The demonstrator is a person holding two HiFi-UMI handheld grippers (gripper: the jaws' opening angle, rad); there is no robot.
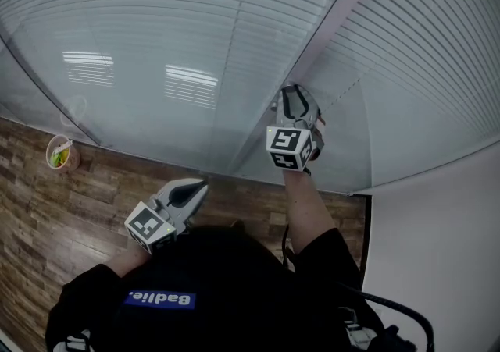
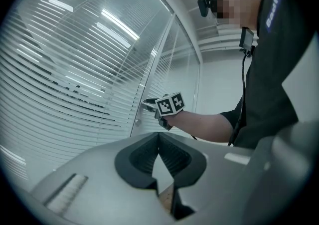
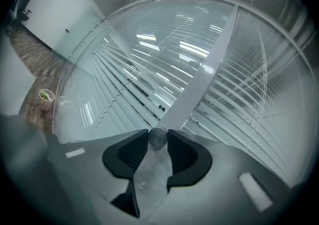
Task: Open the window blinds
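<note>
White slatted blinds hang behind the glass panes on both sides of a pale upright frame bar. My right gripper is raised against that bar. In the right gripper view its jaws are shut on a small round grey knob that sticks out of the bar. The left gripper view shows the same gripper at the bar from the side. My left gripper hangs lower and to the left, away from the glass, with its fingertips together and nothing between them.
A paper cup with something green in it stands on the wooden floor by the glass at the left. A plain white wall closes the right side. A black cable runs along my right arm.
</note>
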